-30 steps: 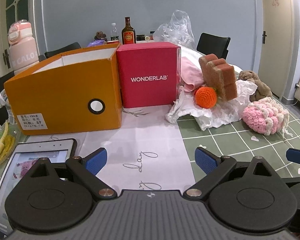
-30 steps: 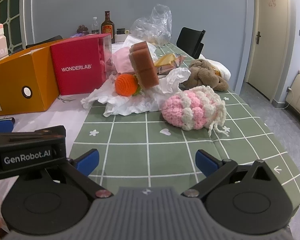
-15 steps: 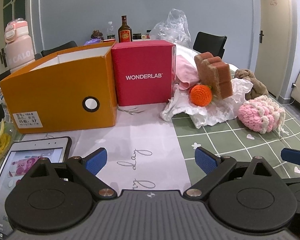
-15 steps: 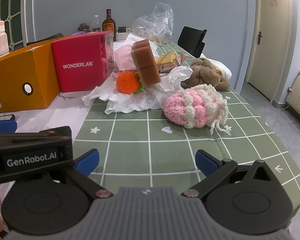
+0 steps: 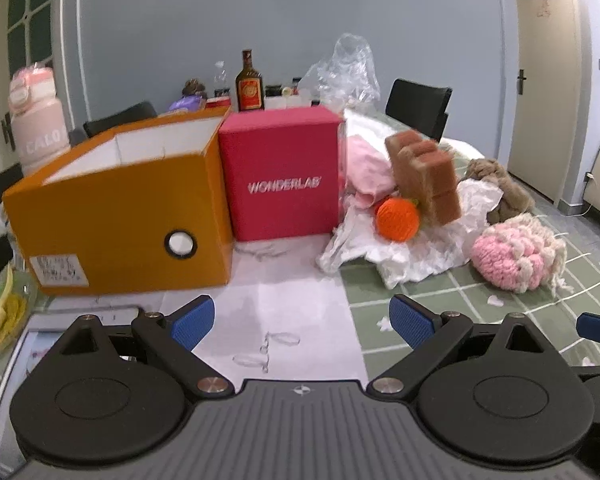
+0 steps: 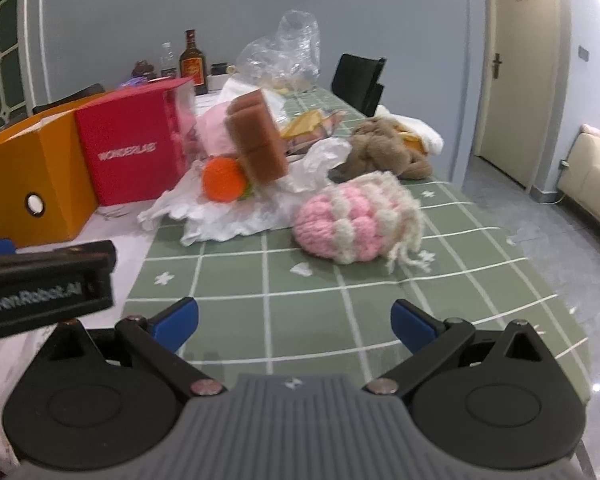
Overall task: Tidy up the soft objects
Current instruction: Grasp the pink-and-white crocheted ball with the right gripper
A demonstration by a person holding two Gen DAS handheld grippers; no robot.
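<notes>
A pink and cream crochet pouch (image 6: 354, 222) lies on the green checked tablecloth, also in the left wrist view (image 5: 514, 256). An orange crochet ball (image 6: 222, 179) and a brown sponge block (image 6: 256, 142) rest on crumpled white paper (image 6: 236, 216). A brown plush toy (image 6: 384, 154) lies behind. An open orange box (image 5: 116, 216) stands at left beside a red WONDERLAB box (image 5: 284, 172). My left gripper (image 5: 302, 322) is open and empty above the pale runner. My right gripper (image 6: 294, 322) is open and empty, short of the pouch.
A tablet (image 5: 32, 344) lies by the left gripper. A pink bottle (image 5: 38, 128), a brown liquor bottle (image 5: 250, 84) and a clear plastic bag (image 5: 346, 72) stand at the back. A black chair (image 6: 358, 82) is behind the table. The table's right edge drops to the floor.
Both grippers have lifted and shifted a little; the right one has moved nearer the pouch. Both stay open. No object has moved.
</notes>
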